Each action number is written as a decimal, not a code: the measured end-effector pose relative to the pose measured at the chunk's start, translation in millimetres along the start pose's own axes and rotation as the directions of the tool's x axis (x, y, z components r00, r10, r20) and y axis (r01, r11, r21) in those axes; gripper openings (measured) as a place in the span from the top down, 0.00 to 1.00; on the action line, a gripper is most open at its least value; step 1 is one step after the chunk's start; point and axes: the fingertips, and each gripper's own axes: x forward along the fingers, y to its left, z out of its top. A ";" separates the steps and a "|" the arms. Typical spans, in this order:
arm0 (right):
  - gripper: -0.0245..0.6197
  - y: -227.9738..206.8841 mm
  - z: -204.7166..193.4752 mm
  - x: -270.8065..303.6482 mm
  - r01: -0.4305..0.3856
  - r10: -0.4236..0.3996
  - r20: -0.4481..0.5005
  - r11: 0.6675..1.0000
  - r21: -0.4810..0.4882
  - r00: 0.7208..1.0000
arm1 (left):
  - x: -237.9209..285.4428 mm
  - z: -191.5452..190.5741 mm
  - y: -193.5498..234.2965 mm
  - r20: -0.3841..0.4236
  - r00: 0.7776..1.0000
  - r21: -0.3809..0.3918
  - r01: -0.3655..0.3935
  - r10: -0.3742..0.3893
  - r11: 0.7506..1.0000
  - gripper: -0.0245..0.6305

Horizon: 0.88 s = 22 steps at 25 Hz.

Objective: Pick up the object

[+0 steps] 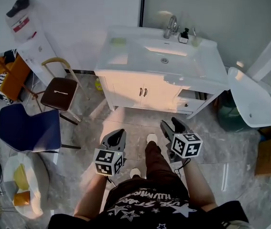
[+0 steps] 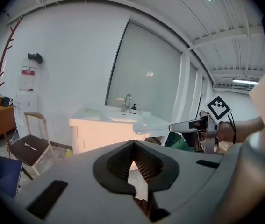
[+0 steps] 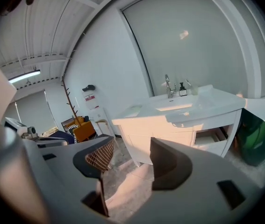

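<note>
The left tool (image 1: 117, 136) has its two jaws together, with the tips touching and nothing between them (image 2: 133, 143). The right tool (image 1: 172, 126) has its jaws wide apart, and only the floor (image 1: 125, 120) shows in the gap (image 3: 131, 146). Both tools are held up in the air, side by side, above the person's shoes.

I cannot tell which thing is the one to pick up. No small thing is near the tools. Straight ahead of both tools, and well apart from them, stands a white table (image 1: 125, 73) with a sink in it. On its far edge a tap (image 1: 171, 26) stands up. Just beside the tap is a small pump bottle (image 1: 184, 35), standing upright with its dark top up. Next to that is a little cup (image 1: 196, 40), too small to see well. On the table's near left part lies a flat pale green thing (image 1: 118, 41). It is blurry, so I cannot tell which way its long side runs.

Ahead and to the right of the right tool, a drawer (image 1: 192, 95) in the table stands open. Off to the left of the left tool are a brown chair (image 1: 59, 92) and a blue chair (image 1: 27, 128).
</note>
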 end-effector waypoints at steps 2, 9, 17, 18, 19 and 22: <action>0.58 -2.9 3.9 18.0 -0.014 0.014 -0.011 1.000 0.001 1.000 | 7.4 0.1 8.1 -0.011 1.000 -0.003 -0.013 0.013 1.000 0.94; 0.58 -14.0 41.3 102.9 -0.105 0.105 -0.024 0.994 0.021 0.994 | 49.2 19.7 50.9 -0.052 0.992 -0.014 -0.115 0.114 0.993 0.94; 0.58 -60.1 106.7 192.2 -0.160 0.162 -0.023 0.986 0.046 0.987 | 137.9 72.9 86.1 -0.050 0.984 0.012 -0.168 0.169 0.986 0.94; 0.58 -69.7 116.3 202.6 -0.160 0.161 -0.022 0.986 0.046 0.987 | 149.4 80.4 90.3 -0.048 0.983 0.016 -0.177 0.178 0.984 0.94; 0.58 -80.7 125.6 212.5 -0.157 0.158 -0.021 0.987 0.046 0.987 | 160.6 87.4 93.7 -0.045 0.982 0.017 -0.185 0.185 0.983 0.94; 0.58 -110.8 150.2 240.1 -0.148 0.149 -0.017 0.988 0.044 0.989 | 189.7 103.5 103.9 -0.035 0.977 0.007 -0.209 0.209 0.978 0.94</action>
